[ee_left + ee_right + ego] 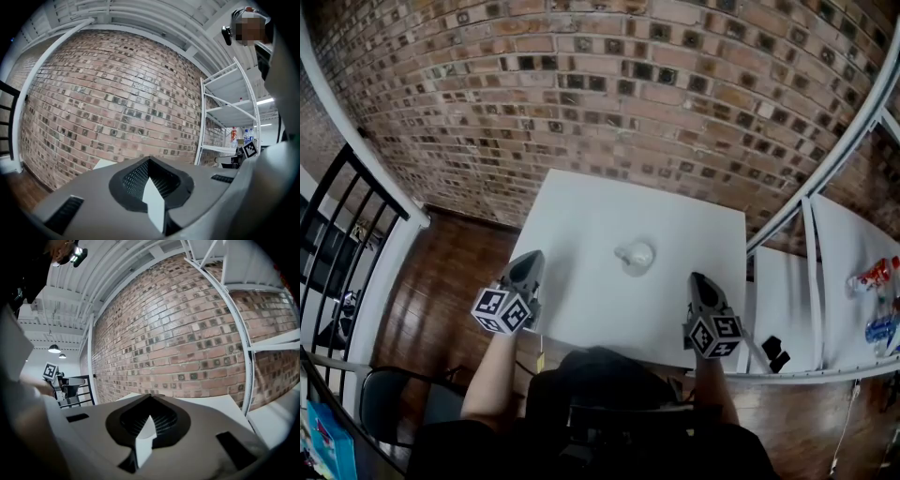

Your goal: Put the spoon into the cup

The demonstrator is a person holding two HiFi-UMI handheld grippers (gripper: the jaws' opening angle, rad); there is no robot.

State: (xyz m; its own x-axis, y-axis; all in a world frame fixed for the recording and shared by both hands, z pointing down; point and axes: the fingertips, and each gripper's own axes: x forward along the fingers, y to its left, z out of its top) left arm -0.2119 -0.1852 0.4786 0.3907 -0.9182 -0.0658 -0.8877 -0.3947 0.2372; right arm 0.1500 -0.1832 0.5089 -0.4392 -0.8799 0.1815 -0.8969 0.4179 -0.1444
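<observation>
Grey plastic fills both gripper views. The left tongs [150, 164] are pressed together with nothing between them, and the right tongs [149, 408] look the same to me, closed and empty. From the head view I see both pointing roughly level toward the brick wall [581, 84], held side by side and well apart. My left forearm [490, 375] reaches forward and slightly outward, so those tongs sit over the near left edge of the white surface [581, 216]. My right forearm [714, 394] runs straight ahead, and its tongs hang over the near right edge. Each carries its marker cube just ahead of the wrist.

Between the two tips and a little farther out, the white cup [636, 255] stands upright on the surface, touched by neither. It is too small for me to tell the spoon from the cup.

To the right stands a white shelf rack [811, 244] holding bottles [874, 274]. Wooden floor [450, 281] lies to the left.
</observation>
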